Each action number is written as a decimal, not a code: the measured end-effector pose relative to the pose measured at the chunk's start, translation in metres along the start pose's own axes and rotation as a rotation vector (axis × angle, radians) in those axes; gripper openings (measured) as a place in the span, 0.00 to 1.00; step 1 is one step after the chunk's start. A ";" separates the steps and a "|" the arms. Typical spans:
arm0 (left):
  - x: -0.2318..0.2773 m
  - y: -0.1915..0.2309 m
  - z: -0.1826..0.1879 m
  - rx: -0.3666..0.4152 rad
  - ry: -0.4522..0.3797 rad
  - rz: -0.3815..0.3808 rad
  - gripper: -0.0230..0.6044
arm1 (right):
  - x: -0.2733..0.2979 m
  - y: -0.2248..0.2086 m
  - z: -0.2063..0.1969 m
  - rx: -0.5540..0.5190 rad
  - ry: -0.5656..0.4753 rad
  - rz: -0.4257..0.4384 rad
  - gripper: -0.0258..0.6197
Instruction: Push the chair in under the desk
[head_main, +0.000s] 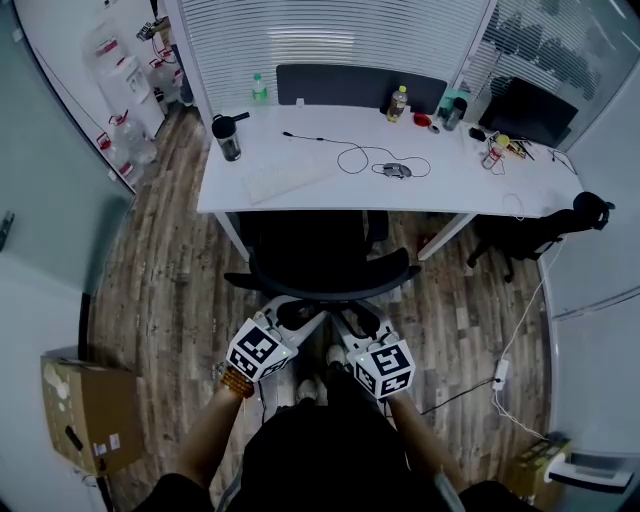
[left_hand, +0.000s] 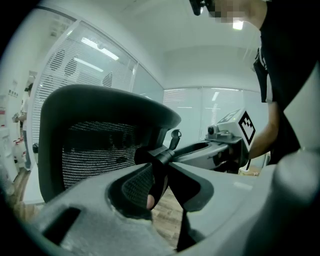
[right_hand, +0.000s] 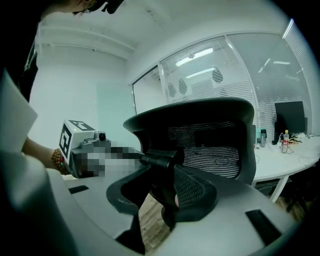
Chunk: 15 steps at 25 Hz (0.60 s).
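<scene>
Two holds are seen: the left gripper (head_main: 300, 313) is closed on the stiff rear strut of the black mesh-backed office chair (head_main: 318, 262), whose seat is partly beneath the white desk (head_main: 300, 190), and the right gripper (head_main: 352, 318) is clamped likewise. Light rolling and swivelling are expected; the frame, not the mesh, is best pushed.

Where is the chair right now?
Head view, centre: the chair stands at the white desk's near edge, with the left gripper and right gripper on its backrest.
</scene>
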<state>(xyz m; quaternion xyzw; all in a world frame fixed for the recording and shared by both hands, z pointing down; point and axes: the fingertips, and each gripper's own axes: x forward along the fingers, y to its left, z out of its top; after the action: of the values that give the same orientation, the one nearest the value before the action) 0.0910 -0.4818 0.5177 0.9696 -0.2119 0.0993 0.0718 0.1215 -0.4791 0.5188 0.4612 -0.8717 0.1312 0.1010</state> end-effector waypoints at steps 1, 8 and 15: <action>0.001 0.003 0.001 -0.001 0.000 0.003 0.20 | 0.003 -0.002 0.001 -0.001 -0.001 0.001 0.23; 0.013 0.027 0.004 -0.010 0.004 0.034 0.20 | 0.024 -0.018 0.008 -0.005 -0.005 0.019 0.23; 0.026 0.052 0.010 -0.016 0.012 0.068 0.20 | 0.045 -0.035 0.019 -0.013 0.001 0.041 0.23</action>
<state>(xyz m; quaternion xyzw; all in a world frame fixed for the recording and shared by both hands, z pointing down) 0.0940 -0.5406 0.5186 0.9605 -0.2453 0.1060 0.0771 0.1243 -0.5386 0.5189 0.4428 -0.8816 0.1280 0.1017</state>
